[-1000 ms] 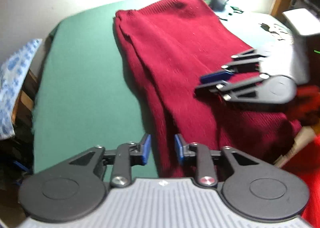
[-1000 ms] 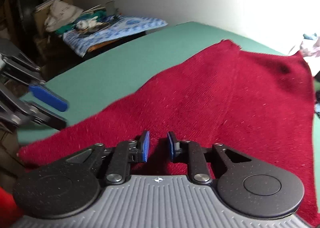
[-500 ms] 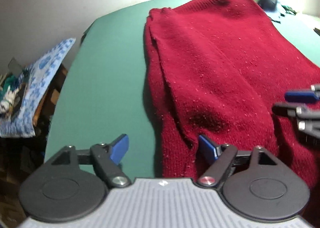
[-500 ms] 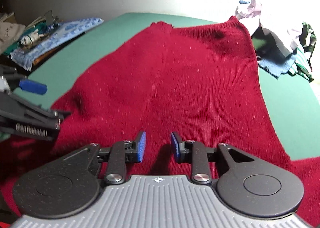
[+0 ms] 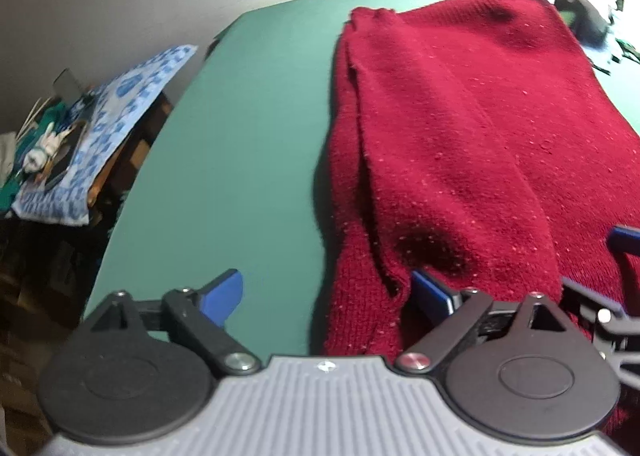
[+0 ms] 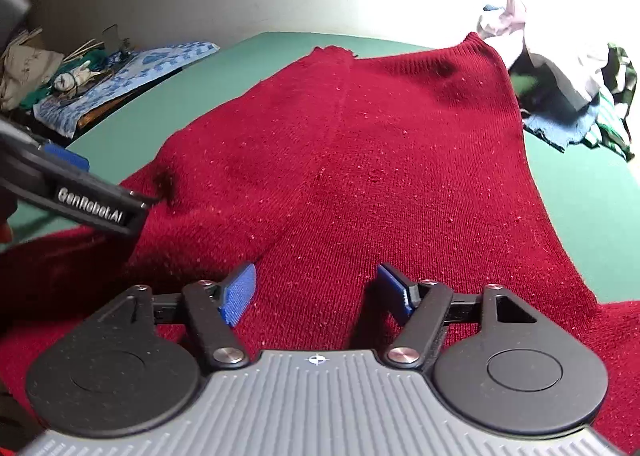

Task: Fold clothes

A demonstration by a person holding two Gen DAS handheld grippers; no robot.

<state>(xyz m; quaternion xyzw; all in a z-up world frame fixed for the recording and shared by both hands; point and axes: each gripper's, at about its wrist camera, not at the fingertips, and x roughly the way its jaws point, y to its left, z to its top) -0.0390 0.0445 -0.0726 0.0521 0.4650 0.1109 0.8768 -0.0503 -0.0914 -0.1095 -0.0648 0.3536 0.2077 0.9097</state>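
sweater (image 5: 460, 143): flat on green table (image 5: 248, 135), filling centre and right of frame | left gripper (image 5: 328, 296): jaws opening, astride sweater's left edge, nothing clamped | right gripper (image 6: 316, 292): jaws opening over sweater's lower middle, nothing gripped

The left gripper (image 5: 326, 294), black with blue pads, points down and its jaws are opening wide, gripping nothing. The right gripper (image 6: 316, 290), black with blue pads too, points down beside it, jaws opening, pads pressing on nothing
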